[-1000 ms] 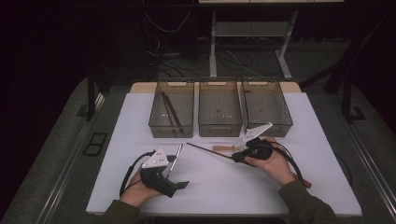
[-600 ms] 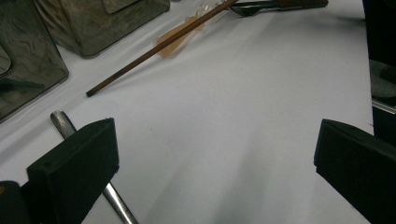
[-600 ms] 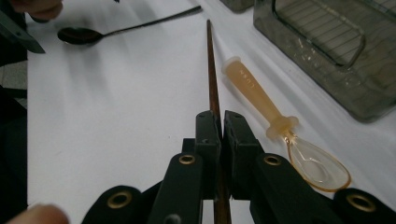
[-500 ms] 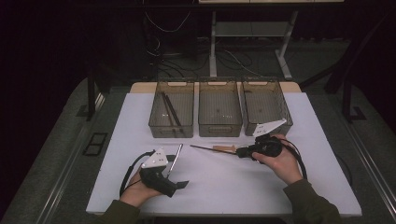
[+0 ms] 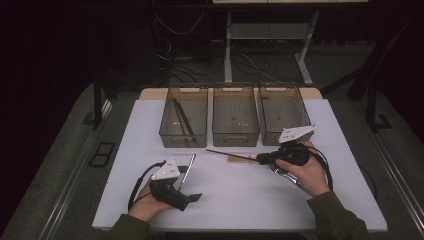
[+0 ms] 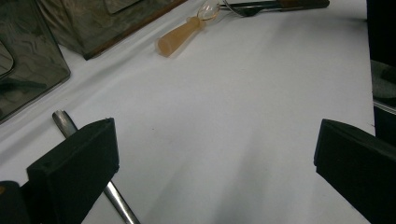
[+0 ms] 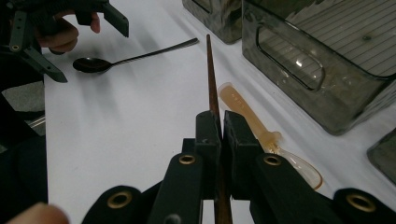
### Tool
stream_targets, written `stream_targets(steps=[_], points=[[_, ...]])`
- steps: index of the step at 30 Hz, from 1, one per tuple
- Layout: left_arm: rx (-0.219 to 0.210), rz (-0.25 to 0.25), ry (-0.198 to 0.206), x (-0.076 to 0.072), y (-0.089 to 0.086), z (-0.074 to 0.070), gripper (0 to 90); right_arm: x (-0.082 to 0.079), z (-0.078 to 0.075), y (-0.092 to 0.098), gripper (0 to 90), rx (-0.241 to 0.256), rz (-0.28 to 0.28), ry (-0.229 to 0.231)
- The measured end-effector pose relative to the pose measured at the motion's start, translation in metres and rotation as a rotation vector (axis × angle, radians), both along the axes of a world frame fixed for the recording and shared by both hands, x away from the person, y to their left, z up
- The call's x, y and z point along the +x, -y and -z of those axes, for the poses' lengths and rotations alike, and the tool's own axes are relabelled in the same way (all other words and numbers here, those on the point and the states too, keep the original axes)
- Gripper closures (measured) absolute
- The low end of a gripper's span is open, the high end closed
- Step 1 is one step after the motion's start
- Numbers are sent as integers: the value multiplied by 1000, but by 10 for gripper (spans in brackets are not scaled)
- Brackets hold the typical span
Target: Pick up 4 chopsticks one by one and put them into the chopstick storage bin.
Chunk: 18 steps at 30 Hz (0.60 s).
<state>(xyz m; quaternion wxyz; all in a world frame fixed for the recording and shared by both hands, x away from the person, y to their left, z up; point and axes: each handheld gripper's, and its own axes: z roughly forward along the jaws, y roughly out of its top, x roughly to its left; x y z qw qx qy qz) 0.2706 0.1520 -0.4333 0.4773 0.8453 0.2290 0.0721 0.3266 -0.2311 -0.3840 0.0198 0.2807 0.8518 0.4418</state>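
My right gripper (image 5: 261, 159) is shut on a thin brown chopstick (image 5: 230, 154), which points left in front of the bins, just above the white table. Along its own jaws, the right gripper (image 7: 219, 122) has the chopstick (image 7: 211, 70) clamped near one end. An amber plastic spoon (image 7: 247, 116) lies on the table right beside it, also visible from above (image 5: 236, 159). My left gripper (image 5: 189, 186) rests open at the front left, with a metal spoon (image 5: 187, 167) at its left jaw. Between its open jaws (image 6: 215, 144) is bare table; the spoon handle (image 6: 65, 123) runs under the left jaw.
Three smoky clear bins stand in a row at the back: the left bin (image 5: 182, 139) holds dark chopsticks (image 5: 181, 117), then the middle bin (image 5: 235, 137) and the right bin (image 5: 272, 136). The white table top (image 5: 240, 200) stretches bare along the front. The table's far side is dark floor.
My right gripper has carried the chopstick to the right and a little away from me, toward the right bin. The left gripper has stayed put.
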Motion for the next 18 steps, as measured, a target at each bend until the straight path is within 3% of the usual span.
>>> stream_targets(steps=[18], points=[[-5,-10,-3,0,0,0,0,2,-25,4,853,78,41,43]])
